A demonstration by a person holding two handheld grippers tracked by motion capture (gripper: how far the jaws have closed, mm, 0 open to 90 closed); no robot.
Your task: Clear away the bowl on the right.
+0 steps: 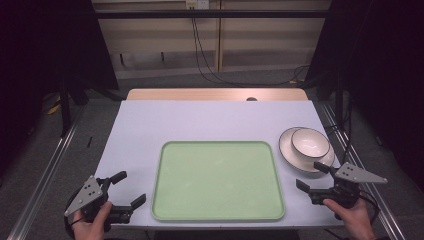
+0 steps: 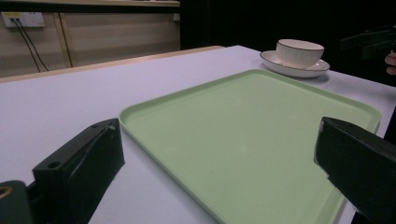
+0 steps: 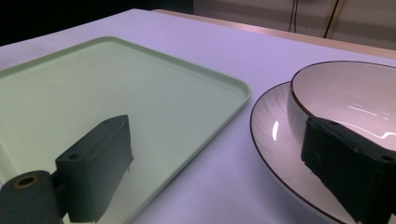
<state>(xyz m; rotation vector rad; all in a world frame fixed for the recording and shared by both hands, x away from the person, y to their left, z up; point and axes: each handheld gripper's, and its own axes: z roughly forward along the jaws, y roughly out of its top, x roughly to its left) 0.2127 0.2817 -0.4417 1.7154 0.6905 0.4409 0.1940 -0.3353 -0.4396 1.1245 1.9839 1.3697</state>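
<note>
A pale green tray (image 1: 217,180) lies empty on the white table (image 1: 200,120). At its right a white bowl (image 1: 310,142) with a dark rim sits on a white plate (image 1: 292,155). My left gripper (image 1: 132,189) is open at the table's front left corner, jaws pointing toward the tray (image 2: 243,121). My right gripper (image 1: 311,176) is open just in front of the plate (image 3: 275,154), nothing between its jaws. The bowl (image 3: 355,98) stands close ahead of it, and from the left gripper view the bowl (image 2: 299,51) and plate (image 2: 295,68) stand across the tray.
A wooden strip (image 1: 215,94) borders the table's far edge. Metal rails (image 1: 45,175) run along both sides. Cables (image 1: 205,55) hang down the back wall. Bare table surface lies beyond the tray.
</note>
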